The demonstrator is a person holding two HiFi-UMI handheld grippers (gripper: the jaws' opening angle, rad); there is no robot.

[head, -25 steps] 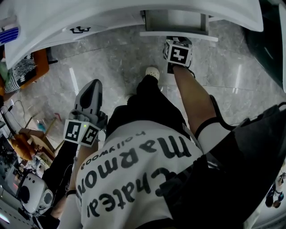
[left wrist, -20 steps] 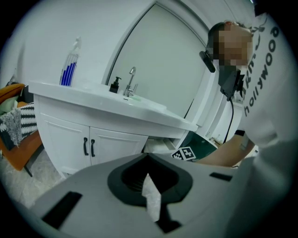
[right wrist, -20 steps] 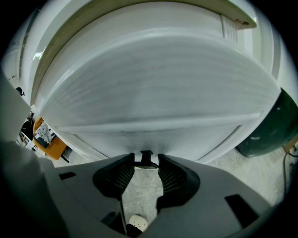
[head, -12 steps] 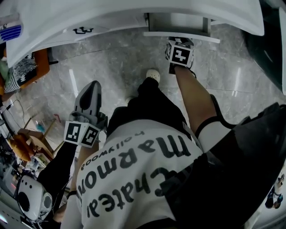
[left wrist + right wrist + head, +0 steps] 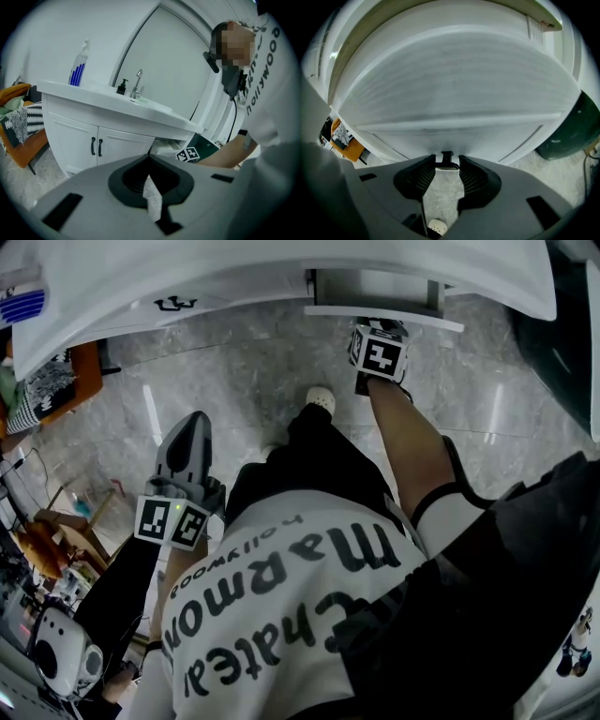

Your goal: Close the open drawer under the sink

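- Drawer front (image 5: 450, 89) straight ahead of right hand-held gripper (image 5: 447, 165), whose narrow jaws clamp its black handle (image 5: 446, 156).
- Left hand-held gripper (image 5: 149, 159): jaws together, empty.

1. Soft, even indoor light; pale glare streaks on the glossy grey marble floor (image 5: 234, 371).
2. Wide-angle bowing swells the white drawer front (image 5: 450, 93); black corners frame both gripper views.
3. Nearest foreground is blurred.
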